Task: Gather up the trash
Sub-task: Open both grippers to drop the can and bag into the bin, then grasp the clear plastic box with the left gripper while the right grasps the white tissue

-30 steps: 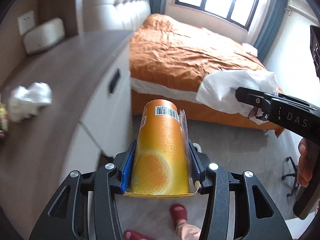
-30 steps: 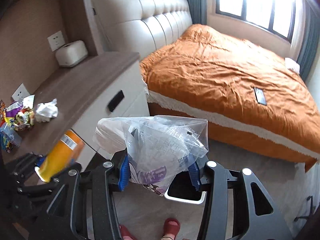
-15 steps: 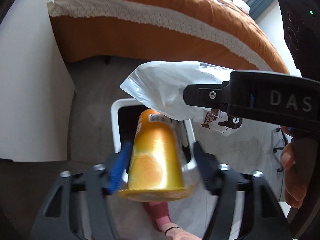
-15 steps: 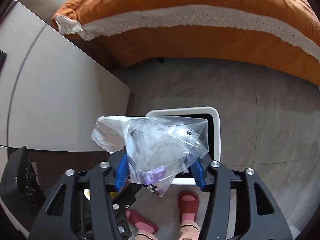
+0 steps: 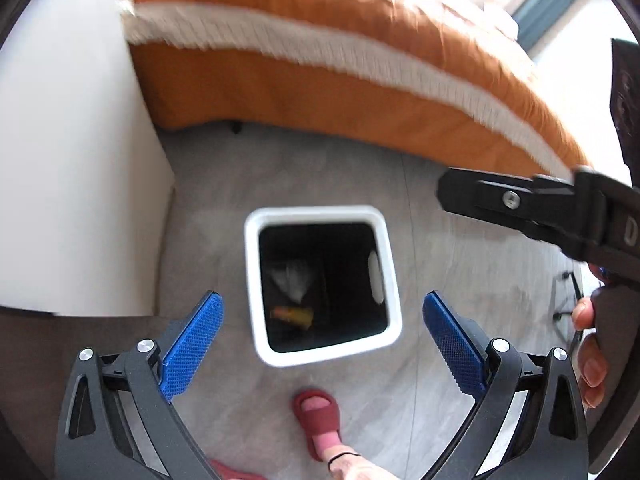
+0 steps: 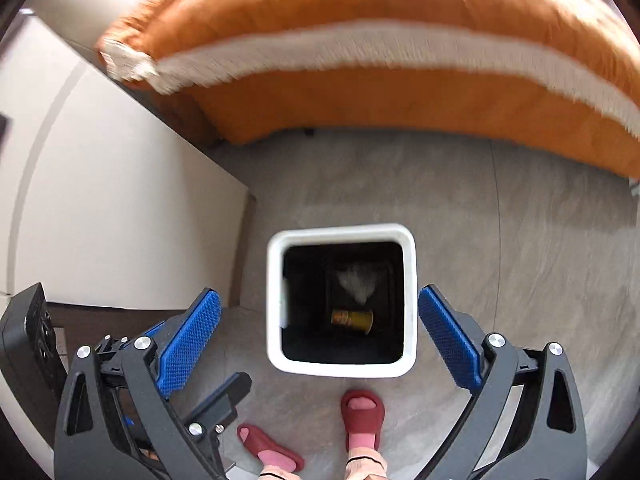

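A white square trash bin [image 5: 256,280] [image 6: 408,300] stands on the grey floor below both grippers. Inside it lie the orange drink carton [image 5: 292,314] [image 6: 352,317] and the clear plastic bag [image 5: 290,280] [image 6: 356,280]. My left gripper [image 5: 322,332] is open and empty above the bin, blue pads spread wide. My right gripper [image 6: 318,328] is open and empty above the bin too. The right gripper's black finger [image 5: 500,198] shows at the right of the left wrist view.
The orange bed with a white fringe [image 5: 320,64] [image 6: 360,60] runs along the far side. A white cabinet [image 5: 68,180] [image 6: 100,200] stands at the left. The person's feet in red slippers [image 5: 318,416] [image 6: 362,412] are beside the bin.
Both grippers opened over the bin. The orange carton and the plastic bag dropped into it.
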The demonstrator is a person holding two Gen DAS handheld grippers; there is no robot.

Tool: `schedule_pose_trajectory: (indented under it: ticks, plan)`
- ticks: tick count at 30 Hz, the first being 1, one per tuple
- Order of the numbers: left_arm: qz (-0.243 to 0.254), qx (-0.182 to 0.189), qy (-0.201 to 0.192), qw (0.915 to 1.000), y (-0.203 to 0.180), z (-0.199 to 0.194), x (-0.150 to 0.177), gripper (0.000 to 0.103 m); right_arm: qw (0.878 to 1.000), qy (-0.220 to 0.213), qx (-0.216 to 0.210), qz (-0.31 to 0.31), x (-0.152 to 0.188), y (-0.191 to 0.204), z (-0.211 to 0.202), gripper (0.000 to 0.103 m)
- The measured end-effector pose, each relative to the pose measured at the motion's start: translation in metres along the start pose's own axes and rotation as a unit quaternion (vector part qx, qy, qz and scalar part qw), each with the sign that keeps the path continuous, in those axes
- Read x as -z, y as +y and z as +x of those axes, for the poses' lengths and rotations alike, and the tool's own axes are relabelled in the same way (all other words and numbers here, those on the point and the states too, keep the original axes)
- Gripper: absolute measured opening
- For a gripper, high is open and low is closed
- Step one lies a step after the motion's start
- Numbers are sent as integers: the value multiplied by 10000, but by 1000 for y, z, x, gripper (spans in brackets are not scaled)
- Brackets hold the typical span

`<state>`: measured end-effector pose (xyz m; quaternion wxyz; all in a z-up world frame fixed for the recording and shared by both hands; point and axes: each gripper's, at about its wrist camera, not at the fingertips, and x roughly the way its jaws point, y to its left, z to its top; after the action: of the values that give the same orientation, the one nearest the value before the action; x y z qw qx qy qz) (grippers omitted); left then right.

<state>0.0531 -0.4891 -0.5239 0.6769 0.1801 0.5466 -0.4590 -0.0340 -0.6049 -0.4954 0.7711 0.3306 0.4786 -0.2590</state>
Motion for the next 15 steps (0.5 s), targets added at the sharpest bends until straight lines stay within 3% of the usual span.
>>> schedule_pose_trajectory:
  ticks: [7, 10, 15]
  plan:
    - [-179, -455, -832, 9953, -15, -135, -27, 98, 9916, -901, -347, -859, -12, 63, -127, 98]
    - [-374, -702, -1342, 9878, -19, -202, -32, 98, 9801, -1334, -581, -1350, -16, 96, -181, 98]
    - [-840, -1234, -2038, 9676, -13, -302, -24, 98, 9477, -1954, -1140, -2253, -14, 158, -253, 98]
